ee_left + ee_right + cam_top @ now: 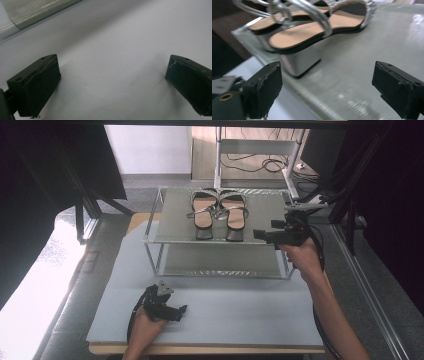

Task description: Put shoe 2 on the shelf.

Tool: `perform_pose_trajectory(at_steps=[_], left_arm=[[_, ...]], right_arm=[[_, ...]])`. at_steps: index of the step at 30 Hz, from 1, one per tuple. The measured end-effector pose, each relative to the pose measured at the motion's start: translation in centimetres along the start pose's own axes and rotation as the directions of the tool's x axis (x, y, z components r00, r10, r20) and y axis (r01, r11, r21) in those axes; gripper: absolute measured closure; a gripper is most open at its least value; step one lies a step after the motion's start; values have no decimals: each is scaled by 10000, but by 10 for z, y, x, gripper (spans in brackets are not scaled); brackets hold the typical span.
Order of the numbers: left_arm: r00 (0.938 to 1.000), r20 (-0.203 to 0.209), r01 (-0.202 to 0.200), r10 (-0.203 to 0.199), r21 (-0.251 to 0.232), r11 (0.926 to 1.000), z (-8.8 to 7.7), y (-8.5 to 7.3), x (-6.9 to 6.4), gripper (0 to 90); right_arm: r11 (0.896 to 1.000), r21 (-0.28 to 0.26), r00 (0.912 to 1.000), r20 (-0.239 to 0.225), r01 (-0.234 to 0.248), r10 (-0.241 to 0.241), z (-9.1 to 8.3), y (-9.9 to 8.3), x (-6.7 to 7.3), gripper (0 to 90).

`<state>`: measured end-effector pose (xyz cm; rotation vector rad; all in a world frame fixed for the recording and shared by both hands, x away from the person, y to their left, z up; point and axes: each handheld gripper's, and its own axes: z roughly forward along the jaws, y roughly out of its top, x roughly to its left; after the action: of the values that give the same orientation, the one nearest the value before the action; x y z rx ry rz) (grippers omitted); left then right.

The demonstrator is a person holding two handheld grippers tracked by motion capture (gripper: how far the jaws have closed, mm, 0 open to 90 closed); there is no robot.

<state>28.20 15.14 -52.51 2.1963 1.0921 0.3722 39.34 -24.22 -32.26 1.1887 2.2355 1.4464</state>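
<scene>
Sandals point(219, 212) sit as a pair on the top shelf of the rack point(160, 236), heels toward me and toes toward the far edge, touching each other along their inner sides. I work through the scene from left to right.

Left gripper point(181, 309): it rests low on the pale blue mat point(250, 310) near the front edge, jaws spread with nothing between them; in its own view I see bare mat between the two pads. I keep it parked there, well apart from the rack, so it cannot knock the frame.

Right gripper point(258, 235): I hold it level at the height of the top shelf, just to the right of the right sandal point(312, 30). Its jaws stand wide apart and empty. In its own view the block heel point(299, 62) lies ahead and left of centre. I judge the step in hand to be the approach to that heel. To do it well I shift the gripper left until the heel is centred between the pads, keep the lower edge clear of the shelf surface, and close only on the heel block, not on the loose straps point(279, 10).

Surface: a glossy grey shelf that reflects light, over a second shelf below. Room: dark curtains to both sides, a metal stand point(260, 150) and cables on the floor beyond.
</scene>
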Motion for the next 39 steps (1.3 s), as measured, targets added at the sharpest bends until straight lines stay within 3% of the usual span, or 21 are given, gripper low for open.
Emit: perform_pose_trajectory(at_steps=[9,19,27,31,39], left_arm=[[10000,-7,-5,5,4,10000,0,0,0,0],[10000,-20,0,0,-5,10000,0,0,0,0],[10000,-52,20,-21,-63,10000,0,0,-1,0],[10000,-66,31,-32,-69,10000,0,-1,-1,0],[10000,-68,17,-17,-58,10000,0,-1,-1,0]], right_arm=[[9994,-119,9959,-856,-311,300,-16,-27,7,54],[9999,-126,9929,-1186,-55,40,-29,-66,17,21],[9977,380,9964,-653,558,-532,-26,-107,16,22],[9979,399,9964,-700,507,-478,-21,-128,14,20],[9965,458,9975,-133,703,-698,-13,-171,11,17]])
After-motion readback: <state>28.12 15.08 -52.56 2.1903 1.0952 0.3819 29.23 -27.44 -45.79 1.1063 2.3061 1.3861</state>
